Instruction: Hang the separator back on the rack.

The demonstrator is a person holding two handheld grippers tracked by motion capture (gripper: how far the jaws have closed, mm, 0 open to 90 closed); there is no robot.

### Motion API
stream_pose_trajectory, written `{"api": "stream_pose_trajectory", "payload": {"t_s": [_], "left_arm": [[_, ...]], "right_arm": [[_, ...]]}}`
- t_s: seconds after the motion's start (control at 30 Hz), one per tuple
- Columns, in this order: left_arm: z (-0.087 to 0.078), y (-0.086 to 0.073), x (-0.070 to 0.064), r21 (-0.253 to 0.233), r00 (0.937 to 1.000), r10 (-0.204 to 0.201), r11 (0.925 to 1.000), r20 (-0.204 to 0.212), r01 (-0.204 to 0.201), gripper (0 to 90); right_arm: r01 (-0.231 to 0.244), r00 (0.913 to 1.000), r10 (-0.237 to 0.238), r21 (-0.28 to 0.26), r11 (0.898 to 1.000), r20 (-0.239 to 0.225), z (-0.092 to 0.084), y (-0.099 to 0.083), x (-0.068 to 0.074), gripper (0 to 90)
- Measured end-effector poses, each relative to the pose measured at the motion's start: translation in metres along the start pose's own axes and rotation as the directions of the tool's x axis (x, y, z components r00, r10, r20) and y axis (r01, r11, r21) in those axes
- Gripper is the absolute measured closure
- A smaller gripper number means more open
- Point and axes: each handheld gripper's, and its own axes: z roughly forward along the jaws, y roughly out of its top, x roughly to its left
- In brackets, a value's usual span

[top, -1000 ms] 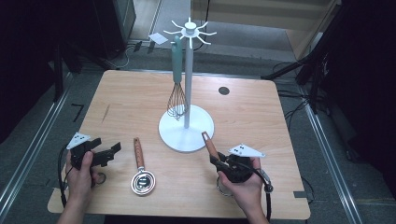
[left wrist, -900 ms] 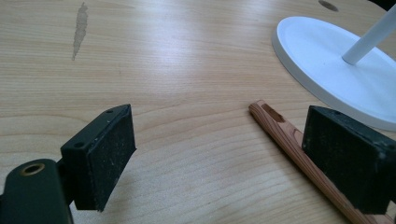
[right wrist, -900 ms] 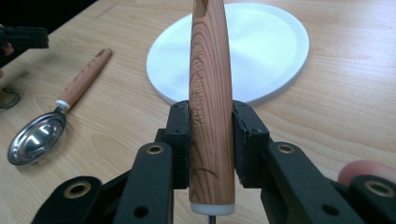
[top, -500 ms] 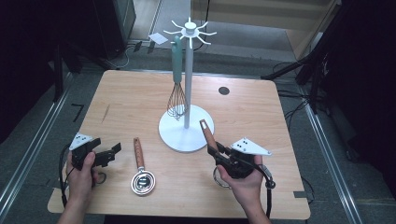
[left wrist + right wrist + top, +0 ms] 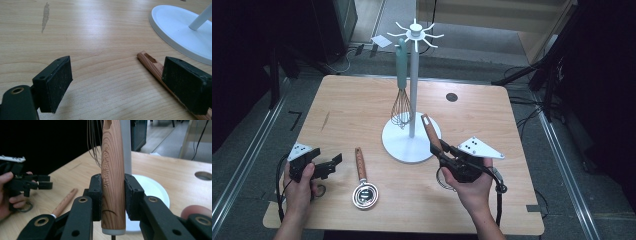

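On a pale wooden tabletop [image 5: 347, 110], the left gripper [image 5: 329, 163] rests with fingers open beside a strainer [image 5: 363, 187]. The right gripper [image 5: 443, 152], clamping a wooden-handled utensil [image 5: 430, 132], has risen toward the white stand [image 5: 412, 135] and hanging whisk [image 5: 401, 95]; dark room beyond.

A wooden-handled utensil [image 5: 430, 133] stands tilted, handle end up, clamped above the worktop [image 5: 512, 150] near the white stand's base [image 5: 399, 145].

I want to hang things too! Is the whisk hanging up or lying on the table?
Hanging. The whisk dangles from the white rack, wires down.
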Motion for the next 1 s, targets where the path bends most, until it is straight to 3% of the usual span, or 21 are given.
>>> {"api": "stream_pose_trajectory", "payload": {"t_s": [1.0], "left_arm": [[0.002,-0.002,-0.002,-0.024,0.9988,0.031,0.9992,-0.037,-0.032,9.7]], "right_arm": [[0.04,0.9978,-0.047,-0.136,0.99,-0.047,0.003,0.048,0.011,72.3]]}}
